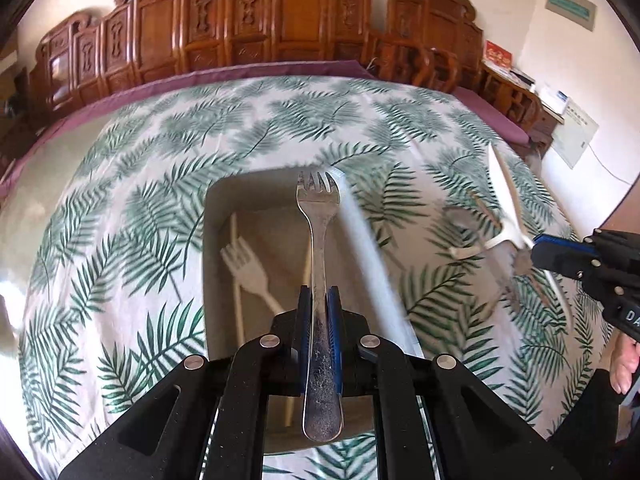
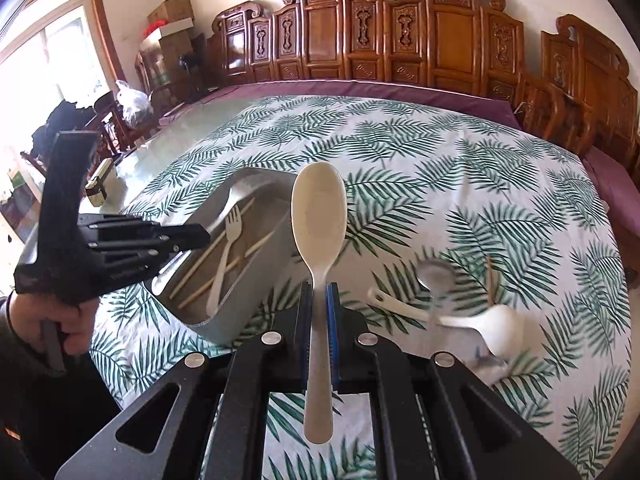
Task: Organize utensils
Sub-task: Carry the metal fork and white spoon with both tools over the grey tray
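My left gripper [image 1: 319, 300] is shut on a metal fork [image 1: 318, 216], held above the grey tray [image 1: 216, 208], tines pointing away. The tray holds a cream plastic fork [image 1: 246, 266] and wooden chopsticks [image 1: 237, 276]. My right gripper [image 2: 319, 298] is shut on a cream plastic spoon [image 2: 319, 216], bowl pointing away, held above the tablecloth right of the tray [image 2: 256, 276]. The left gripper [image 2: 120, 248] shows in the right wrist view over the tray's near end. The right gripper [image 1: 560, 254] shows at the right of the left wrist view, with the spoon [image 1: 506, 196].
Loose utensils lie on the leaf-print tablecloth right of the tray: a white ladle spoon [image 2: 492, 322], a metal spoon [image 2: 436, 276] and a wooden piece [image 2: 490, 280]. Carved wooden chairs [image 2: 400, 36] line the far table edge. Boxes and bags stand at the far left.
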